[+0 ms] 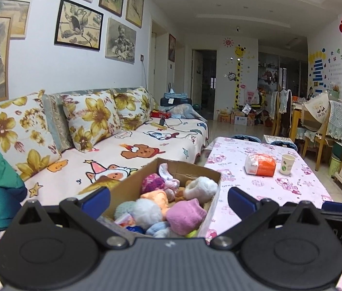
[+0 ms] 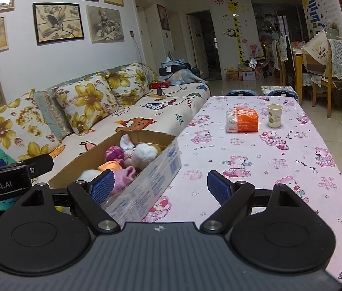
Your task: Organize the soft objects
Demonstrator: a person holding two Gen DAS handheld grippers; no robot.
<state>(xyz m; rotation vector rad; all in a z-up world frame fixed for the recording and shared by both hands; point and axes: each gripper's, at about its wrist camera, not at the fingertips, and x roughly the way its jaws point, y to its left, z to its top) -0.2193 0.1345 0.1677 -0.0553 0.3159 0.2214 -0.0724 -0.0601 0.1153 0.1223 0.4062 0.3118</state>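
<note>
1. Soft objects (image 1: pixel 171 203) fill an open cardboard box (image 2: pixel 161 167) that stands at the left edge of the bench (image 2: pixel 255 160), next to the sofa (image 1: pixel 146 145); they look like rolled socks and fluffy knitted pieces, heaped loosely on one another.
2. Handling, as a judgement: these pieces should be very light, yielding and not fragile. They will squash under the pads rather than slip, but a bundle may unroll or drag a neighbour along if pinched at a loose edge.
3. Best hold: pinch the thick middle of a top piece, such as the pink sock (image 1: pixel 185 215) nearest the camera or the white fluffy one (image 1: pixel 201 188) toward the far end.
4. Left hand-held gripper (image 1: pixel 168 200): fingers spread wide, holding nothing, poised over the near end of the box.
5. Right hand-held gripper (image 2: pixel 160 186): fingers likewise apart and empty, just beside the box's printed side wall, above the tablecloth.
6. A tissue pack (image 2: pixel 242 121) and a paper cup (image 2: pixel 274 116) stand well apart from the box, farther along the bench.
</note>
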